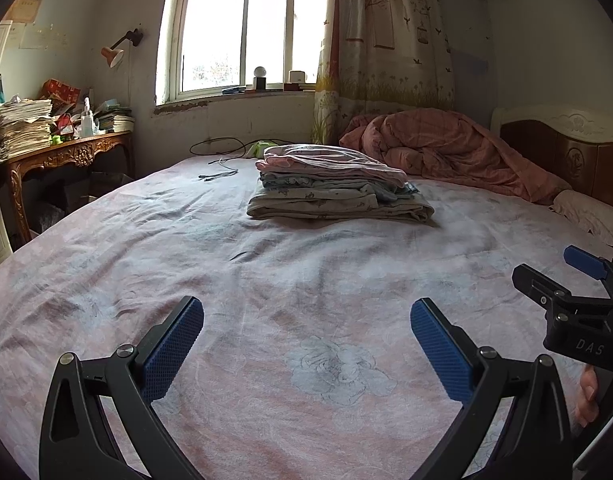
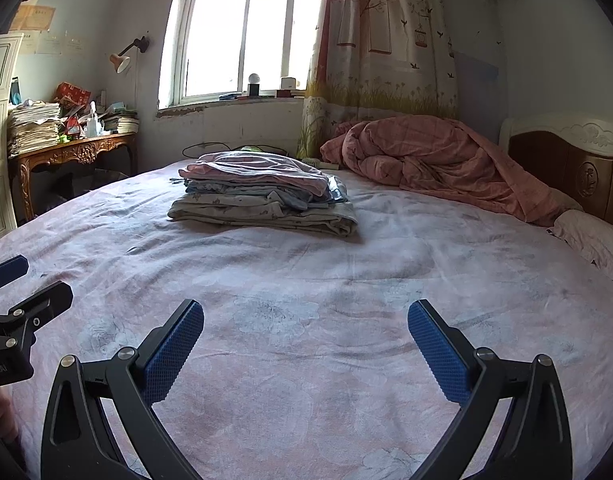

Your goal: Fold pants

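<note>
1. Left wrist view: the left gripper point(image 1: 306, 344) hovers low over the bed sheet point(image 1: 266, 280), its jaws spread wide with nothing between them. The right gripper point(image 1: 578, 280) shows at the right edge, also with its jaws apart and empty. The pile of folded clothes point(image 1: 338, 190) sits on the far half of the bed, well apart from both tools; the pink garment point(image 1: 330, 164) on top may be the pants, but I cannot tell which piece in the pile is.

2. Right wrist view: the right gripper point(image 2: 306, 344) is likewise held above bare sheet point(image 2: 346, 320), jaws spread, holding nothing. The same pile point(image 2: 262, 196) lies ahead and slightly left, beside the crumpled pink quilt point(image 2: 434, 160).

3. Risk, as I judge it: no unfolded pants lie within reach, so a reach to the pile could pinch several layers at once and drag the stack askew. Closing too low could also catch the sheet under the garment.

4. A cable point(image 1: 222, 172) lies near the pile's left side and could snag.
</note>
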A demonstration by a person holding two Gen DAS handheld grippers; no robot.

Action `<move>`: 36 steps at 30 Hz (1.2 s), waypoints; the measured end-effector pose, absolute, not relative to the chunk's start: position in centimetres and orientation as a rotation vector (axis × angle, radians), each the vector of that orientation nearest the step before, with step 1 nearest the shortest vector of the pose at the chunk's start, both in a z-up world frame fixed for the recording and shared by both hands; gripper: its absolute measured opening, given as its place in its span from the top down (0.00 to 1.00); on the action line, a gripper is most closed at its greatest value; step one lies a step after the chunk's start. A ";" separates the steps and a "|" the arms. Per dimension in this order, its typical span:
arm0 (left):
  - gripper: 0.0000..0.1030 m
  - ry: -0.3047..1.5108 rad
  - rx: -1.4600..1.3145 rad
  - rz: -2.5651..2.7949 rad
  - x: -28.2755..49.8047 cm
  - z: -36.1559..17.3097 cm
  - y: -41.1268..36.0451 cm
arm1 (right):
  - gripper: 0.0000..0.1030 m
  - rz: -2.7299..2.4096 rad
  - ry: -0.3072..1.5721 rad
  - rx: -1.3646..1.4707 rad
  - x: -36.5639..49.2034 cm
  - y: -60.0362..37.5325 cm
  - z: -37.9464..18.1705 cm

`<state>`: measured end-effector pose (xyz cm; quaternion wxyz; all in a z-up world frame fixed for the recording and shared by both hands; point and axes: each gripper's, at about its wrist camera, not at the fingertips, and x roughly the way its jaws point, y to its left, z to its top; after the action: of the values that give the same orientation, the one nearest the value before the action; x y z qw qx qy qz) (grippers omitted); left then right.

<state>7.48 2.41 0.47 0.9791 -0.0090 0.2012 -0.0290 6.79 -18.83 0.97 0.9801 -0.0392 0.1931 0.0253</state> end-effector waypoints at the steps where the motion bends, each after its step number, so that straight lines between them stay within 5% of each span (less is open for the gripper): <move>1: 0.00 0.405 -0.018 -0.058 7.5 0.5 2.4 | 0.01 0.051 0.389 -0.079 6.8 -18.9 1.0; 36: 0.00 0.413 0.001 -0.056 7.4 0.3 2.5 | 0.01 0.051 0.390 -0.076 6.8 -18.9 1.1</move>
<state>7.43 2.46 0.27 0.9783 0.0007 0.2052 -0.0277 6.78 -18.87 1.07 0.9801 -0.0378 0.1935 0.0252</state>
